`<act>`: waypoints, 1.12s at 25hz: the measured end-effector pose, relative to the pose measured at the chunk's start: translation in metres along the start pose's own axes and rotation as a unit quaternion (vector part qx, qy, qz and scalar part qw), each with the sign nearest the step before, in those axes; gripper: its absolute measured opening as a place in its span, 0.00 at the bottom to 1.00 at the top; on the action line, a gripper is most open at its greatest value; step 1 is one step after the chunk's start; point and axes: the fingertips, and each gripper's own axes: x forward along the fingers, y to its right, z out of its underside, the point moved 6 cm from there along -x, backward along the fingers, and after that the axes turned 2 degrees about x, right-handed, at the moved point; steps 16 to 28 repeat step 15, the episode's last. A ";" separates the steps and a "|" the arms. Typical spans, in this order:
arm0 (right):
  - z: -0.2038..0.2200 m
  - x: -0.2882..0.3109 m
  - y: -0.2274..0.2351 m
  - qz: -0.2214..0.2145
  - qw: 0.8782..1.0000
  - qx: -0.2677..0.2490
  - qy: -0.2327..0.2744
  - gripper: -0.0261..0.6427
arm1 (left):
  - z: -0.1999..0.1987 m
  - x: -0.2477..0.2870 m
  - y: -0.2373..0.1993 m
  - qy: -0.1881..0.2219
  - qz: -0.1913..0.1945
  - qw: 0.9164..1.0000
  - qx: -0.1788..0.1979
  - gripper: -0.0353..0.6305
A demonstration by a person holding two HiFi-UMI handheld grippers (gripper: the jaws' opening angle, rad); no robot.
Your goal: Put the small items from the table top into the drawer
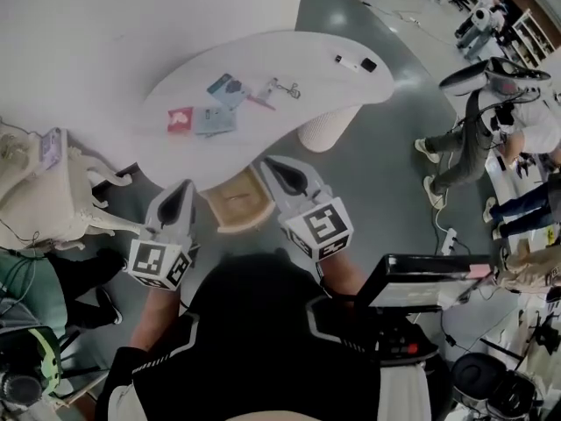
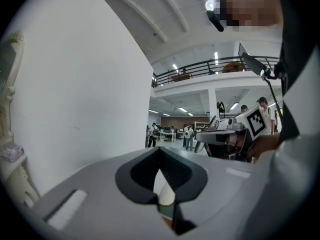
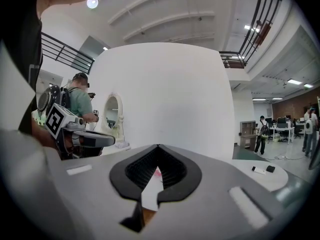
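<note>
Below the near edge of the white kidney-shaped table (image 1: 351, 90), the left gripper (image 1: 184, 188) hovered with its jaws pressed together on nothing. The small red packet (image 1: 180, 119), flat blue cards (image 1: 215, 119) and metal binder clip (image 1: 285, 88) lay on that table, beyond the open light wooden drawer (image 1: 237, 202) under its near edge. The right gripper (image 1: 273, 165), beside the drawer, was likewise closed and empty. A shallow pinch would probably skid the flat cards off the table.

Open drawer (image 1: 237, 202) lies between left gripper (image 1: 180, 193) and right gripper (image 1: 280, 168), table (image 1: 307, 46) edge overhanging its far end.

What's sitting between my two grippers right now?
The pulled-out tan wooden drawer lies between the left gripper and the right gripper; the head view shows it.
</note>
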 end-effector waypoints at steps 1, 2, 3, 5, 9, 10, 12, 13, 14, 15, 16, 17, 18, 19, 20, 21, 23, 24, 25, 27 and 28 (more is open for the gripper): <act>-0.001 -0.001 0.000 -0.001 1.000 0.001 0.001 0.04 | -0.001 0.000 0.001 0.001 0.000 1.000 0.000 0.05; -0.001 -0.002 0.000 -0.001 1.000 0.001 0.001 0.04 | -0.002 -0.001 0.002 0.004 0.001 1.000 -0.002 0.05; -0.002 -0.003 0.000 -0.002 1.000 0.001 0.002 0.04 | -0.003 -0.002 0.003 0.007 0.003 1.000 -0.004 0.05; -0.003 -0.005 -0.001 -0.003 1.000 -0.001 0.004 0.04 | -0.006 -0.003 0.005 0.015 0.007 1.000 -0.006 0.05; -0.004 -0.004 0.002 0.000 1.000 0.001 0.007 0.04 | -0.010 0.001 0.007 0.019 0.013 1.000 -0.006 0.05; -0.003 -0.004 0.003 0.001 1.000 0.001 0.008 0.04 | -0.010 0.001 0.007 0.020 0.014 1.000 -0.006 0.05; -0.003 -0.004 0.004 0.002 1.000 0.002 0.009 0.04 | -0.010 0.002 0.008 0.022 0.015 1.000 -0.004 0.05; -0.002 -0.004 0.004 0.002 1.000 0.002 0.009 0.04 | -0.010 0.002 0.008 0.023 0.016 1.000 -0.003 0.05; -0.002 -0.004 0.004 0.003 1.000 0.002 0.009 0.04 | -0.010 0.002 0.008 0.023 0.017 1.000 -0.001 0.05; -0.001 -0.004 0.004 0.003 1.000 0.002 0.009 0.04 | -0.010 0.002 0.009 0.024 0.017 1.000 0.000 0.05; -0.001 -0.004 0.004 0.003 1.000 0.002 0.009 0.04 | -0.010 0.002 0.009 0.024 0.017 1.000 0.000 0.05; -0.001 -0.004 0.004 0.003 1.000 0.002 0.009 0.04 | -0.010 0.002 0.009 0.024 0.017 1.000 0.000 0.05; -0.001 -0.004 0.004 0.003 1.000 0.002 0.009 0.04 | -0.010 0.002 0.009 0.024 0.017 1.000 0.000 0.05; -0.001 -0.004 0.004 0.003 1.000 0.002 0.009 0.04 | -0.010 0.002 0.009 0.024 0.017 1.000 0.000 0.05; -0.001 -0.004 0.004 0.003 1.000 0.002 0.009 0.04 | -0.010 0.002 0.009 0.024 0.017 1.000 0.000 0.05; -0.001 -0.004 0.004 0.003 1.000 0.002 0.009 0.04 | -0.010 0.002 0.009 0.024 0.017 1.000 0.000 0.05; -0.001 -0.004 0.004 0.003 1.000 0.002 0.009 0.04 | -0.010 0.002 0.009 0.024 0.017 1.000 0.000 0.05; -0.001 -0.004 0.004 0.003 1.000 0.002 0.009 0.04 | -0.010 0.002 0.009 0.024 0.017 1.000 0.000 0.05; -0.001 -0.004 0.004 0.003 1.000 0.002 0.009 0.04 | -0.010 0.002 0.009 0.024 0.017 1.000 0.000 0.05; -0.001 -0.004 0.004 0.003 1.000 0.002 0.009 0.04 | -0.010 0.002 0.009 0.024 0.017 1.000 0.000 0.05; -0.001 -0.004 0.004 0.003 1.000 0.002 0.009 0.04 | -0.010 0.002 0.009 0.024 0.017 1.000 0.000 0.05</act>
